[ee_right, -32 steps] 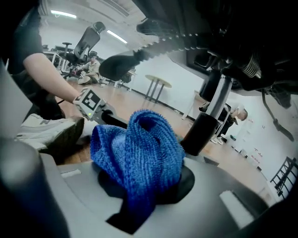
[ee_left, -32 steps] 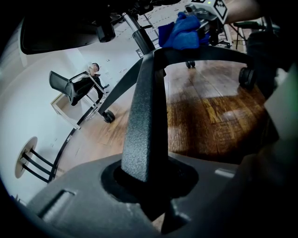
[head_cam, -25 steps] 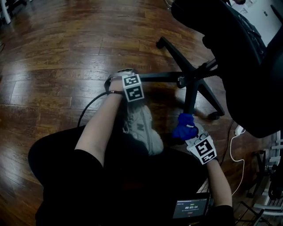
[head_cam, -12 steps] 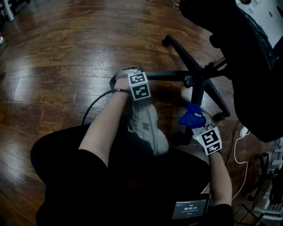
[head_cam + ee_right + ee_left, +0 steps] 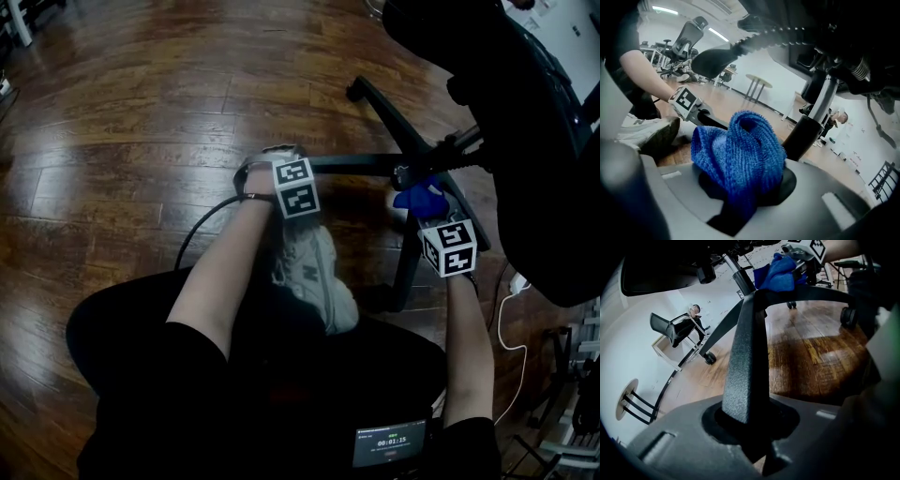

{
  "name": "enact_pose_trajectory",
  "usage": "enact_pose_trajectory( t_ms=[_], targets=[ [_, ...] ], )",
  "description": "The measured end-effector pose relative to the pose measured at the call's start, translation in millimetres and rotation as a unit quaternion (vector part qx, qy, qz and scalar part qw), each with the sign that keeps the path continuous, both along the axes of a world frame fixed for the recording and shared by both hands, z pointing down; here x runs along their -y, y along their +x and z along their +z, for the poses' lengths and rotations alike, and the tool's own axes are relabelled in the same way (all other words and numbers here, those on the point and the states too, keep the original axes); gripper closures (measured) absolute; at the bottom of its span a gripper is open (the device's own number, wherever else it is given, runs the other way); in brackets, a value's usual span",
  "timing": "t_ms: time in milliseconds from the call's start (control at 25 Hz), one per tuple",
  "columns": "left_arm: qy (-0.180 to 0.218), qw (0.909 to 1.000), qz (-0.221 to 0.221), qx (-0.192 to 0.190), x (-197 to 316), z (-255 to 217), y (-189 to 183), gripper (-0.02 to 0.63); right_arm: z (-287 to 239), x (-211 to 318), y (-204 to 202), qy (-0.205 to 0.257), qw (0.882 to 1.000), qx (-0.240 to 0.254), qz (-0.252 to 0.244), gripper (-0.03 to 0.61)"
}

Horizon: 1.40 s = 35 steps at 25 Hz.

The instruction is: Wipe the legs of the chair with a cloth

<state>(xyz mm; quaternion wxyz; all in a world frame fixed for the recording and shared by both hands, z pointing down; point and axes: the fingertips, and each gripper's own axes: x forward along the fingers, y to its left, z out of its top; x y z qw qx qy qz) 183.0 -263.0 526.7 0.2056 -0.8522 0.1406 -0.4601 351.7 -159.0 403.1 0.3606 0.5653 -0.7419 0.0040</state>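
Left gripper (image 5: 750, 432) is clenched on a chair leg (image 5: 746, 352). The leg runs straight out ahead of its jaws to the hub. Right gripper (image 5: 740, 206) grasps the bunched blue cloth (image 5: 740, 154), which bulges out ahead of its jaws at the hub end. The column (image 5: 813, 122) stands just ahead and right of the cloth. The pinned leg lies ahead-left of the right jaws, its long axis toward the left gripper. We judge the right hand best placed to wipe along it.

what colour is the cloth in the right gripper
Bright blue. The cloth shows best in the right gripper view.
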Motion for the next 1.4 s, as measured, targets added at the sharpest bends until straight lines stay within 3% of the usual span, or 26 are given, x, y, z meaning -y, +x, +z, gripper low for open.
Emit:
enact_pose_trajectory(
  t_ms=[160, 360, 480, 680, 880, 1080, 1240, 1400],
  targets=[
    [-0.004, 1.0, 0.001, 0.001, -1, 1, 0, 0.535, 22, -59, -33, -0.046, 0.996, -0.014, -0.072, 0.497],
    [-0.002, 1.0, 0.001, 0.002, 0, 1, 0, 0.535, 56, -177, -86, -0.125, 0.976, -0.026, -0.176, 0.494],
    [-0.003, 1.0, 0.0, 0.002, 0, 2, -1, 0.535, 65, -199, -94, -0.14, 0.967, -0.064, -0.205, 0.495],
    [-0.006, 1.0, -0.004, 0.002, 0, 1, 0, 0.535, 59, -162, -78, -0.107, 0.975, -0.089, -0.172, 0.497],
    [0.0, 1.0, -0.002, 0.001, 0, 1, 0, 0.535, 35, -68, -38, -0.039, 0.988, -0.101, -0.107, 0.497],
    [0.002, 1.0, 0.0, -0.002, 1, 0, 2, 0.535, 14, 3, -8, -0.007, 0.988, -0.143, -0.05, 0.495],
    [0.001, 1.0, 0.004, -0.001, 0, 0, 1, 0.535, 15, -11, -16, 0.003, 0.988, -0.143, -0.053, 0.502],
    [-0.002, 1.0, 0.004, 0.0, 0, 1, -1, 0.535, 34, -72, -42, -0.035, 0.986, -0.125, -0.101, 0.5]
  ],
)
